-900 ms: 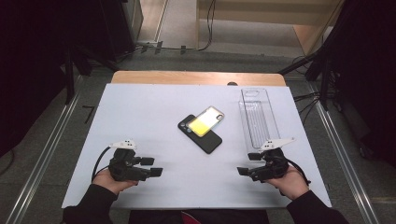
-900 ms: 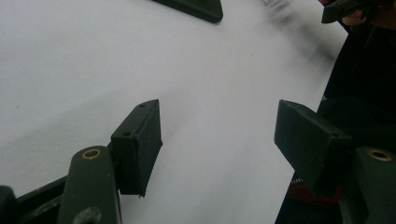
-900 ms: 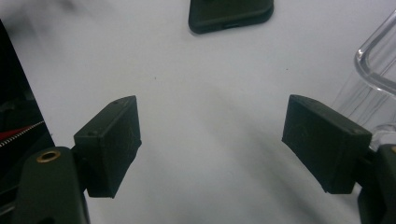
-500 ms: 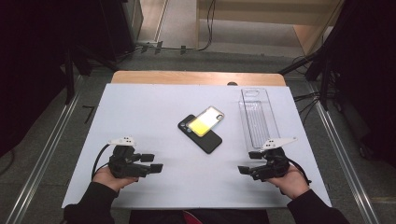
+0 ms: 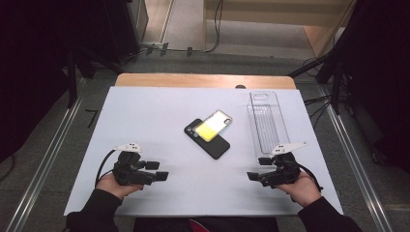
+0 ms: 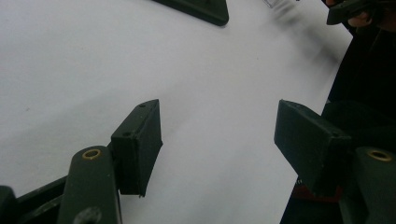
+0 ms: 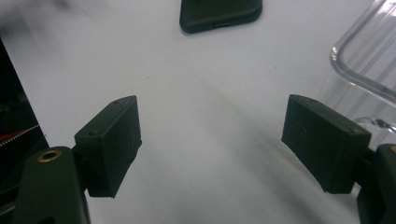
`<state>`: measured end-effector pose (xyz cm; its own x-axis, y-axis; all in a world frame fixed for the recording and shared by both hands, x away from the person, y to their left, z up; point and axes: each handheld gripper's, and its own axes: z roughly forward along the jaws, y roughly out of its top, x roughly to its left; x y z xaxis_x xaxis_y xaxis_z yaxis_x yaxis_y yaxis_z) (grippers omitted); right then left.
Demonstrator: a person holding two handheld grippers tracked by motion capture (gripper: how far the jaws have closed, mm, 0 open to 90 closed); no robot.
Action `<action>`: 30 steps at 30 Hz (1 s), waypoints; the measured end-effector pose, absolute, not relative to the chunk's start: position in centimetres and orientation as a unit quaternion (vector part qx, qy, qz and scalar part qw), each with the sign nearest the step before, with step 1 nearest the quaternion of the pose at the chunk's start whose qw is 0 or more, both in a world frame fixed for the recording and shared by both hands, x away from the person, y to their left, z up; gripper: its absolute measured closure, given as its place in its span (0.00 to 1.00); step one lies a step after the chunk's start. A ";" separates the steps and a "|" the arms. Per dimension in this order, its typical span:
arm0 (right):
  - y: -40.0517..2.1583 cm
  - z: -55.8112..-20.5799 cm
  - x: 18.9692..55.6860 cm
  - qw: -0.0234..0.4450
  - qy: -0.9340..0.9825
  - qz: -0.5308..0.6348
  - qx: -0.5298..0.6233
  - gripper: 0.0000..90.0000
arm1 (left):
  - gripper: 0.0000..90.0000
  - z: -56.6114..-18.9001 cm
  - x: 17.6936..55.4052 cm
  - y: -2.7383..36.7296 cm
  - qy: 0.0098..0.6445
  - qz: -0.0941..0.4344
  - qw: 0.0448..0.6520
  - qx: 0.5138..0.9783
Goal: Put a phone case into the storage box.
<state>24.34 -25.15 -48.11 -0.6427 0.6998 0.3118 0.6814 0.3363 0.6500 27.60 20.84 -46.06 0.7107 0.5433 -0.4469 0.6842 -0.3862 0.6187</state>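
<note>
A black phone (image 5: pixel 216 146) lies flat at the middle of the white table top (image 5: pixel 145 121), with a clear phone case showing yellow (image 5: pixel 212 125) lying slantwise across its far end. My left gripper (image 5: pixel 158 170) is held low at the near left, jaws open and pointing right, nothing between them (image 6: pixel 217 121). At the near right my right gripper (image 5: pixel 257 169) points left, also open with only bare table between its jaws (image 7: pixel 212 112). The phone's near end (image 7: pixel 219 14) lies ahead of the right gripper, apart from it.
A long clear plastic tray (image 5: pixel 268 123) lies lengthwise at the right, its near end (image 7: pixel 369 60) close beside my right gripper. A wooden strip (image 5: pixel 203 80) runs along the table's far edge. Metal rails flank the table on both sides.
</note>
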 end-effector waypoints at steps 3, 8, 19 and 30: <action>-25.4 -48.0 24.2 0.011 0.815 0.393 0.427 0.20 | 0.35 -46.1 27.6 20.8 0.369 -0.083 0.409 0.831; -25.1 -48.0 24.2 0.013 0.817 0.393 0.422 0.20 | 0.35 -46.1 27.5 21.0 0.368 -0.082 0.408 0.831; -24.7 -48.0 24.4 0.014 0.818 0.393 0.419 0.20 | 0.35 -46.0 27.9 20.6 0.383 -0.087 0.406 0.825; -24.6 -48.0 24.3 0.009 0.822 0.391 0.415 0.20 | 0.29 -45.8 28.6 19.8 0.376 -0.067 0.415 0.826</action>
<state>24.34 -24.57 -48.03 -0.6552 0.6892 0.3094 0.6751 0.3503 0.6492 28.55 19.82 -45.79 0.7075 0.5657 -0.4236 0.6776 -0.3725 0.6341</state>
